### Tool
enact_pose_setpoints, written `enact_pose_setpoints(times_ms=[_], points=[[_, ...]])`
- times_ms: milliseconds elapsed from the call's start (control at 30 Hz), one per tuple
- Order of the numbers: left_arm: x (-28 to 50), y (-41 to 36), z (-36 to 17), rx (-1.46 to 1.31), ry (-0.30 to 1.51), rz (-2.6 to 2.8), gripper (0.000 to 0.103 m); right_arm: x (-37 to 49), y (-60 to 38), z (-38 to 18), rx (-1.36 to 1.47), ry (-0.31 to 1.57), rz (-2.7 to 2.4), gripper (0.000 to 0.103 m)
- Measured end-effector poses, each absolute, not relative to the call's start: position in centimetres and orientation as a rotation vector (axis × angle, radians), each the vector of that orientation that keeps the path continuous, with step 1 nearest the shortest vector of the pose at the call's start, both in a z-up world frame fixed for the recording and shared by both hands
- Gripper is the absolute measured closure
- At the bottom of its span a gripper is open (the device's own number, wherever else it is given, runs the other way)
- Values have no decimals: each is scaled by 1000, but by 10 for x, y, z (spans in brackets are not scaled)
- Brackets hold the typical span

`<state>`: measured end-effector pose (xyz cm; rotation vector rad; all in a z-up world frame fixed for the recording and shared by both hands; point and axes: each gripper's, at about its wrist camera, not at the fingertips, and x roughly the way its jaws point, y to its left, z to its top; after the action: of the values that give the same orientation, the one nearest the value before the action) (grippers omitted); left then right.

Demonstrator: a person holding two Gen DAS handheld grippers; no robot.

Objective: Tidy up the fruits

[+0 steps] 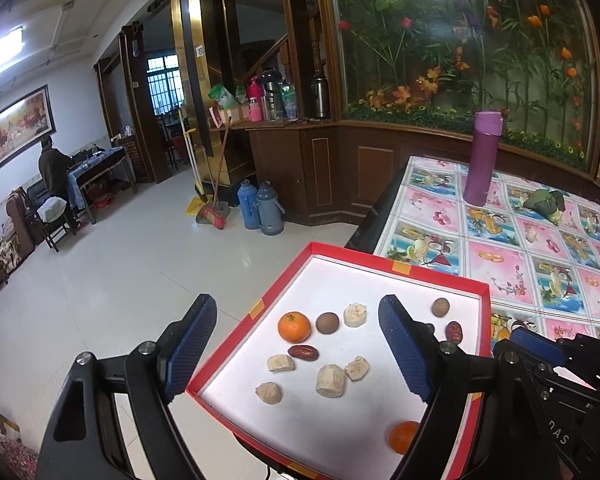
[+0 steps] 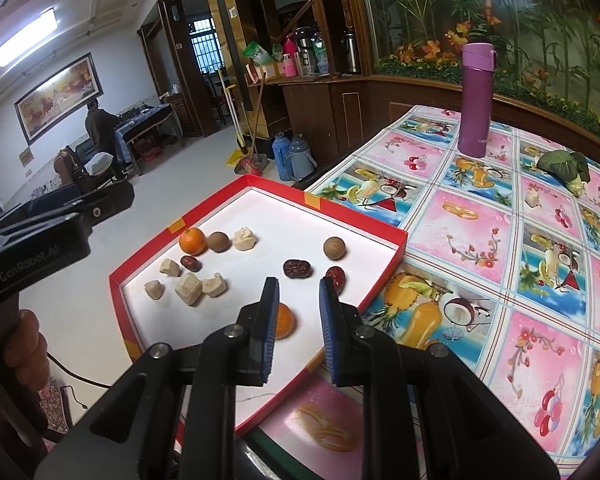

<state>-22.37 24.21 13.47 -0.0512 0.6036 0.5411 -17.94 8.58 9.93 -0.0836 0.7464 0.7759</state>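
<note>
Above the red tray (image 2: pixel 384 276), right gripper (image 2: pixel 299 294): fingers parted with a narrow gap, holding nothing. Just past its left finger, a tangerine (image 2: pixel 285 321), half hidden, lies on the tray's white floor. Beyond the fingertips, two red dates (image 2: pixel 297 269) and a brown longan (image 2: pixel 334 247).

Left gripper (image 1: pixel 296 322): fingers spread wide, empty, one blue pad (image 1: pixel 190 344) outside the tray's left wall, the other over the tray. Between them: a second tangerine (image 1: pixel 294 326), another longan (image 1: pixel 327 323), a date (image 1: pixel 303 352) and five pale chunks (image 1: pixel 331 381), loosely grouped, not all touching.

The tray sits at the corner of the desk (image 2: pixel 500 240), overhanging its edge; the cloth carries a fruit print. Farther back on the desk stand a purple flask (image 2: pixel 475 100), upright, and a green leafy bundle (image 2: pixel 564 166), well apart from the tray.
</note>
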Motion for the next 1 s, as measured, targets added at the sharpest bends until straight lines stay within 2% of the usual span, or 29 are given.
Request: enact_pose_setpoints(times_ms=[67, 100, 133, 167, 200, 433, 1000], points=[[-226, 243, 135, -54, 597, 536, 19, -180, 87, 99, -75, 747, 776, 72], [-227, 244, 135, -60, 593, 532, 15, -181, 87, 100, -71, 744, 772, 55], [-227, 244, 135, -64, 591, 527, 11, -182, 86, 100, -62, 731, 765, 44], [-228, 244, 135, -65, 586, 522, 3, -184, 85, 102, -56, 719, 763, 42], [-229, 244, 136, -65, 579, 519, 0, -186, 85, 104, -54, 703, 764, 42], [-224, 238, 139, -61, 578, 490, 0, -183, 76, 110, -52, 669, 731, 37], [-227, 234, 135, -54, 605, 506, 0, -185, 73, 107, -40, 676, 761, 37]])
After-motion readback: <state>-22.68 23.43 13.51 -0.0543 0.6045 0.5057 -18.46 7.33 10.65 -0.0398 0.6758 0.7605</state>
